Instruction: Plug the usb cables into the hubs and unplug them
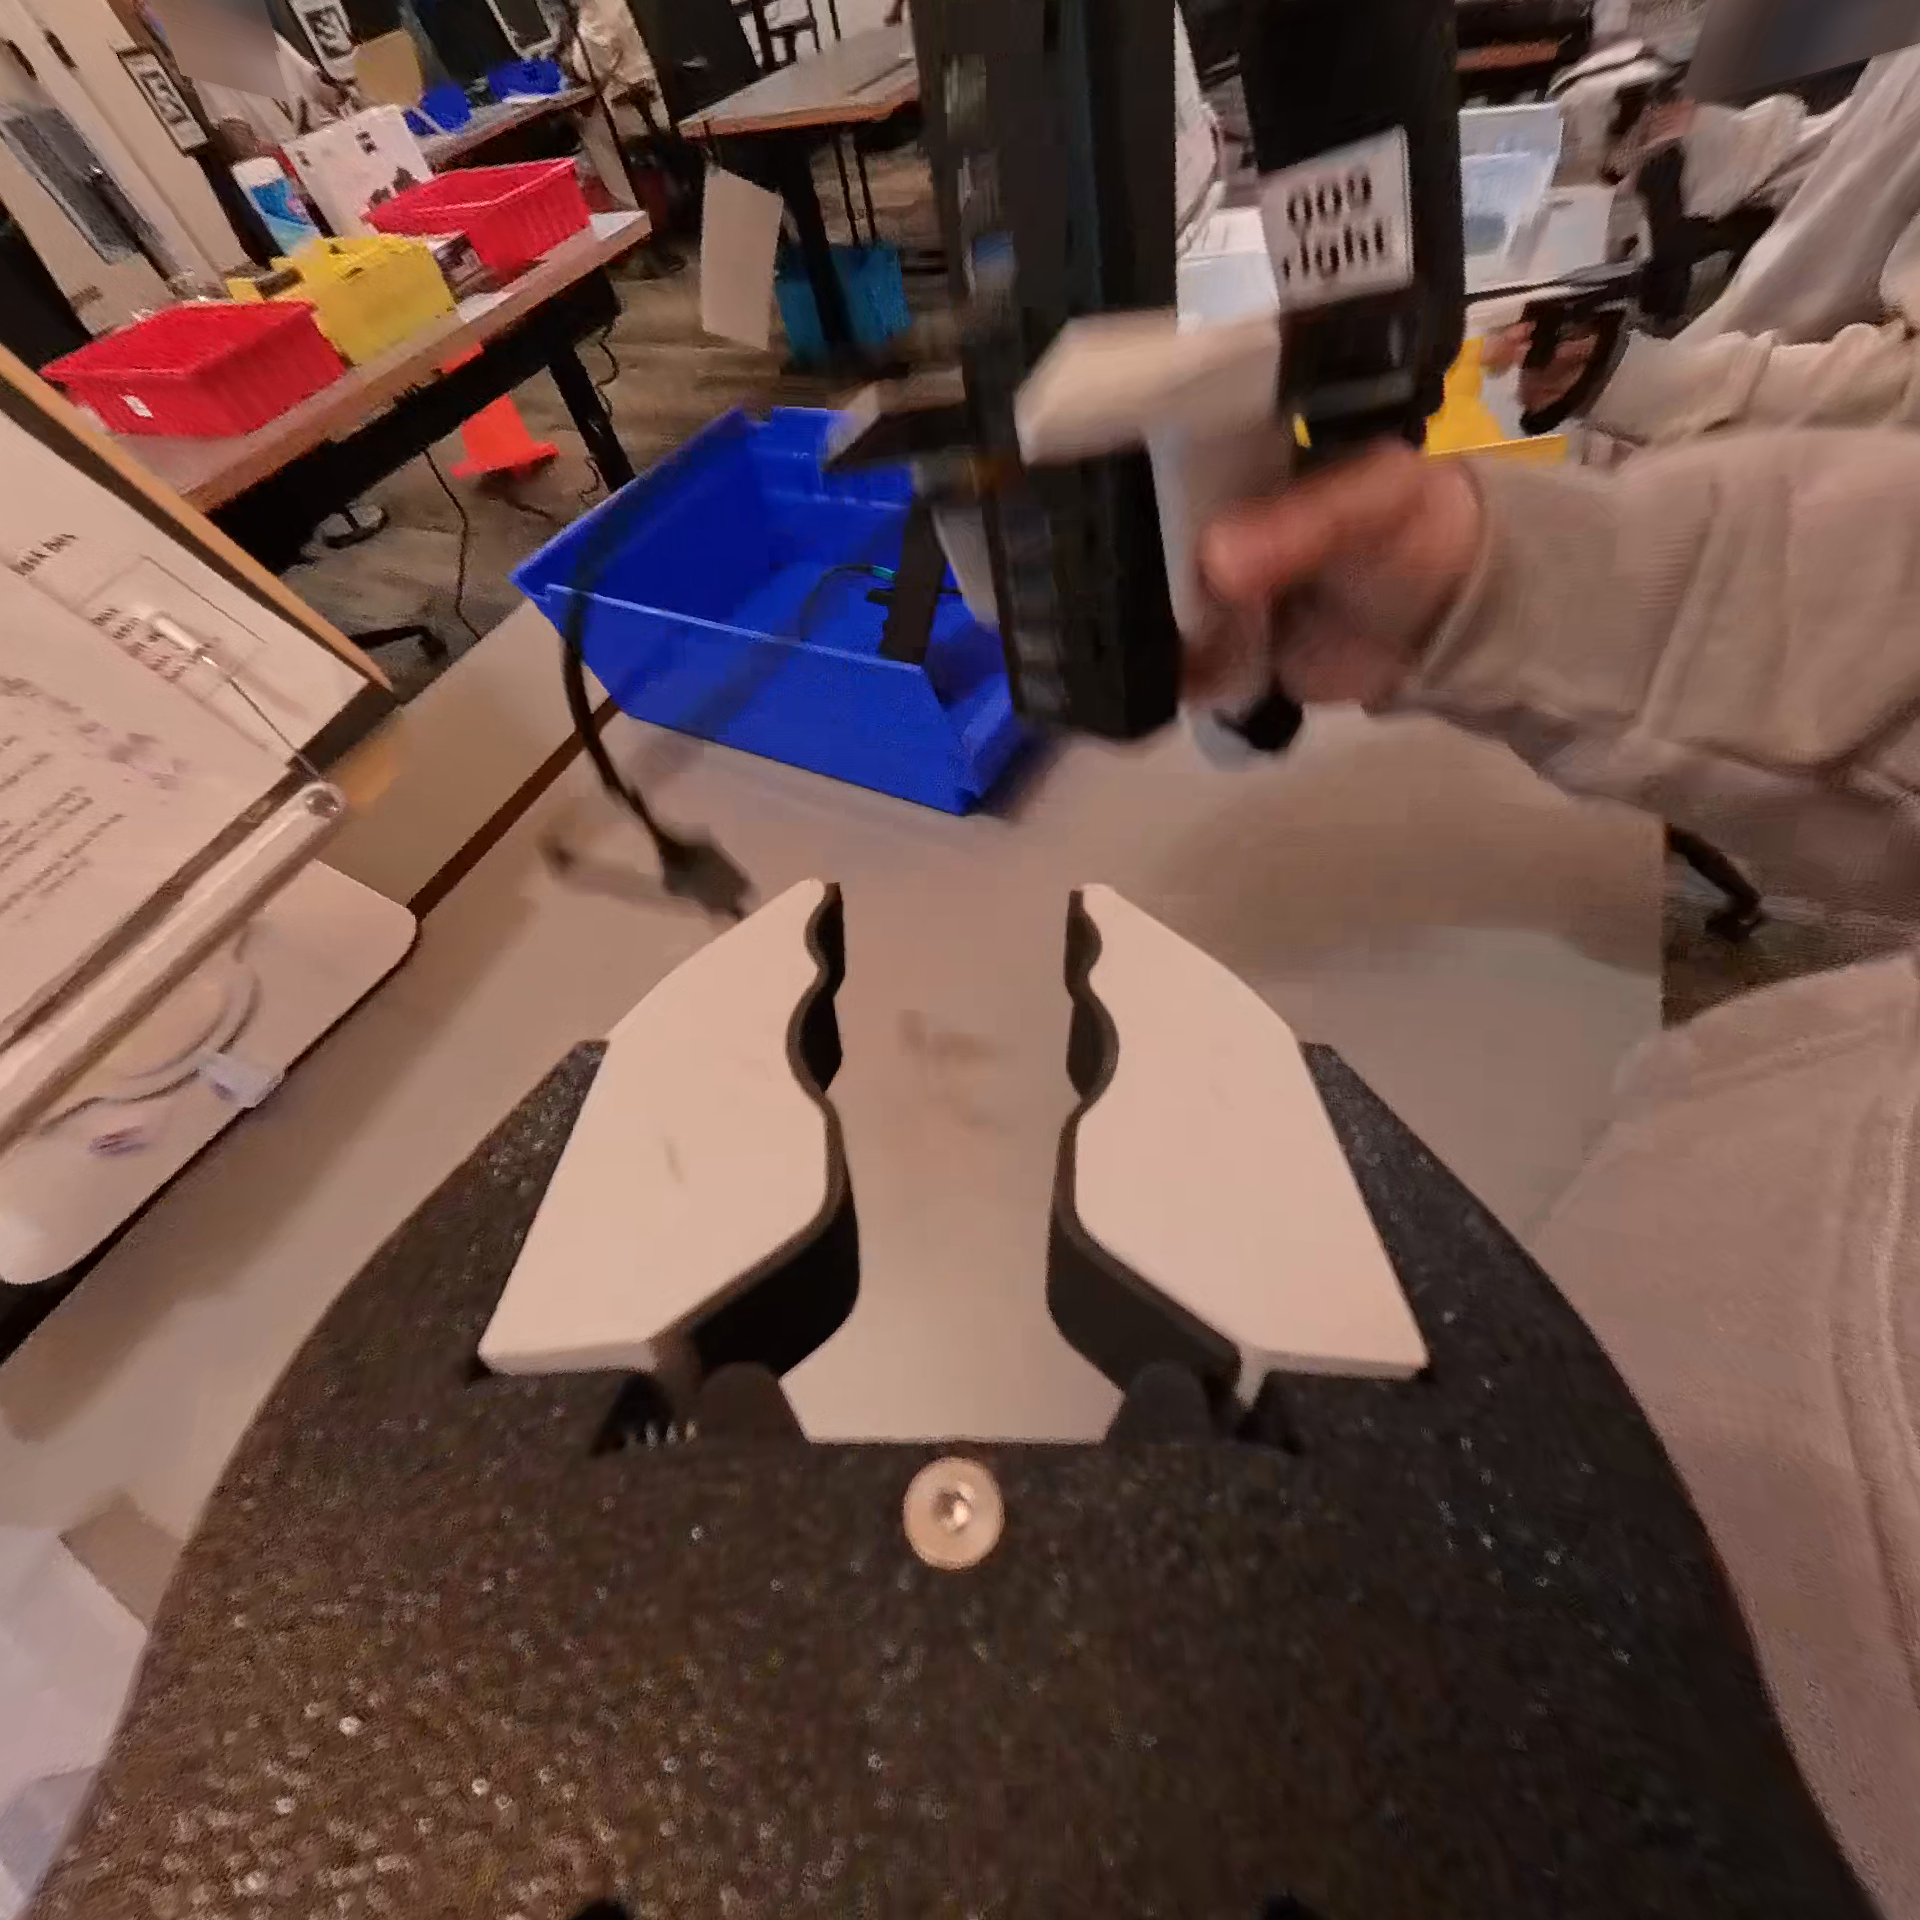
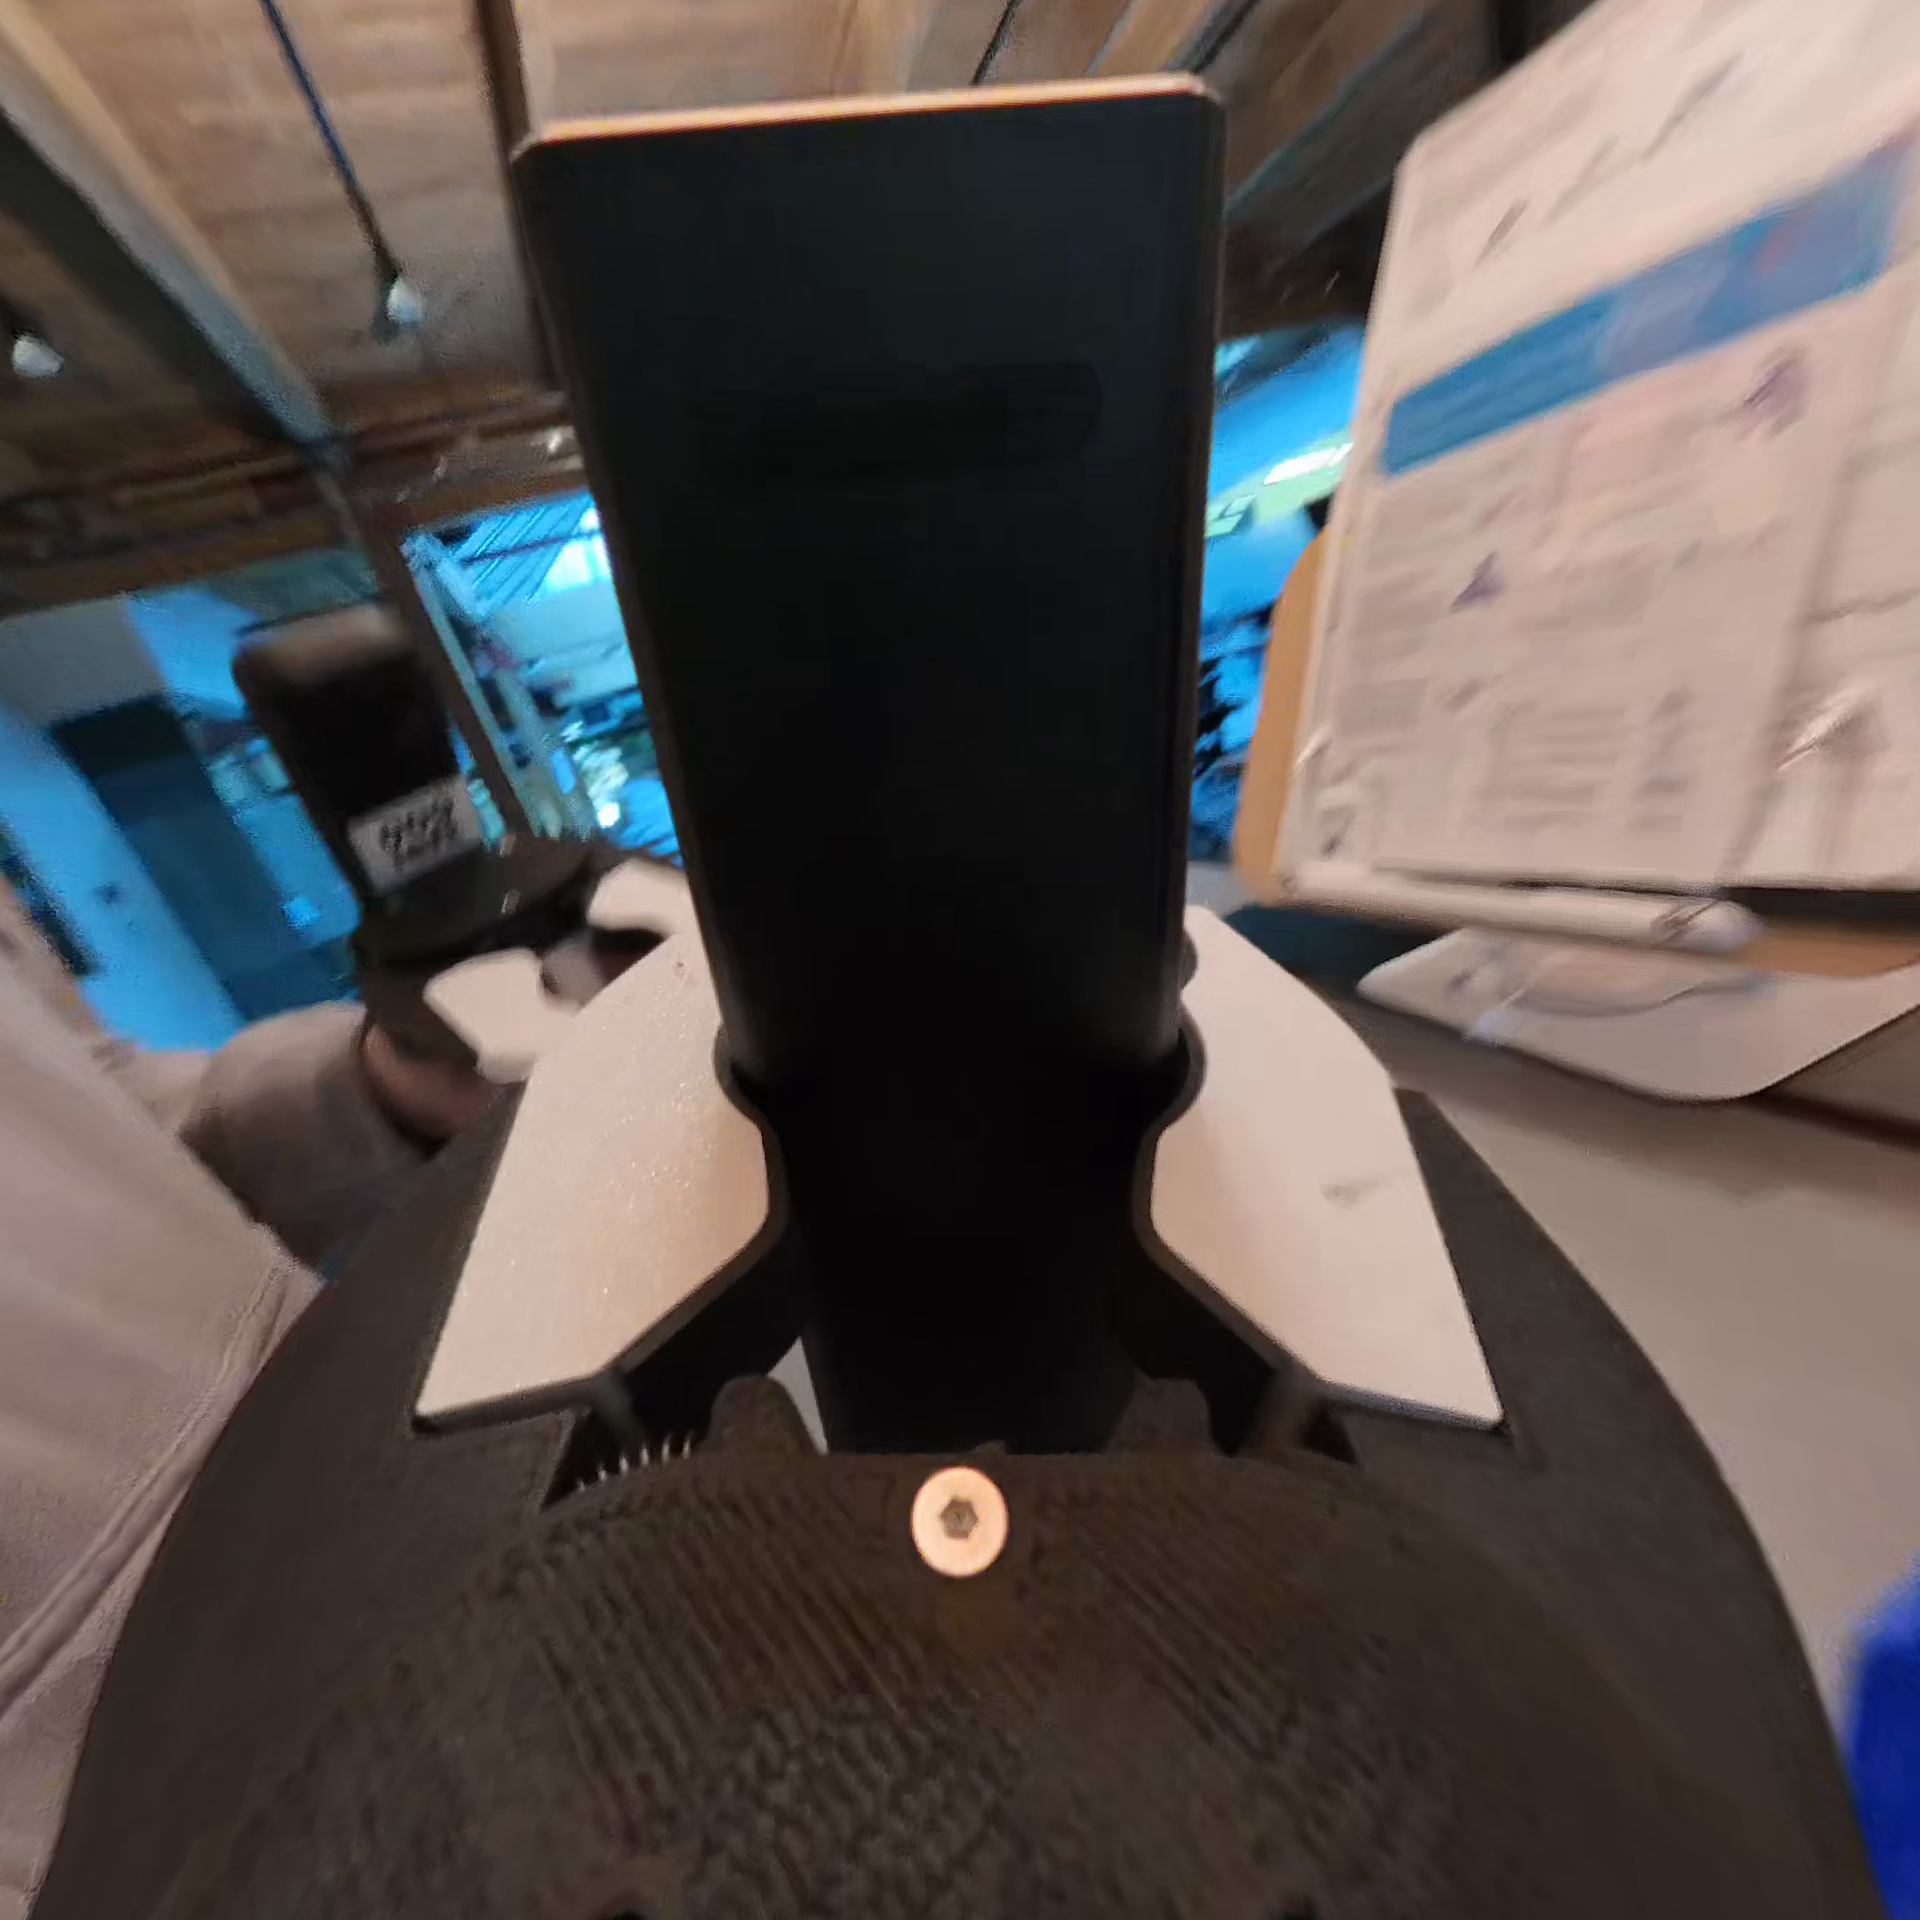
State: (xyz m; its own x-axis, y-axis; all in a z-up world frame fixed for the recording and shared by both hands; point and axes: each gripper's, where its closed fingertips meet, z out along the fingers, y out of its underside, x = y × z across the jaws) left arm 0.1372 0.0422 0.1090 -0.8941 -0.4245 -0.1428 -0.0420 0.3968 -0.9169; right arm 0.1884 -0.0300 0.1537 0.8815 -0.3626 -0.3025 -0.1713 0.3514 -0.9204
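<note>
My right gripper (image 2: pixel 935 956) is shut on a long black hub (image 2: pixel 883 623), which stands up between its white fingers. In the left wrist view a hand holds that gripper (image 1: pixel 1049 416) raised over a blue bin (image 1: pixel 748 665); the view is blurred. My left gripper (image 1: pixel 956 914) is open and empty, low over the beige table (image 1: pixel 1299 852). A black cable with a plug (image 1: pixel 696 873) lies on the table just beyond its left finger and runs back toward the bin. Another thin cable lies inside the bin.
A stand with printed sheets (image 1: pixel 135 748) is on the left of the table; it also shows in the right wrist view (image 2: pixel 1610 520). Red (image 1: pixel 197 364) and yellow (image 1: pixel 364 286) bins sit on tables behind. A person's sleeve (image 1: pixel 1766 1247) is at right.
</note>
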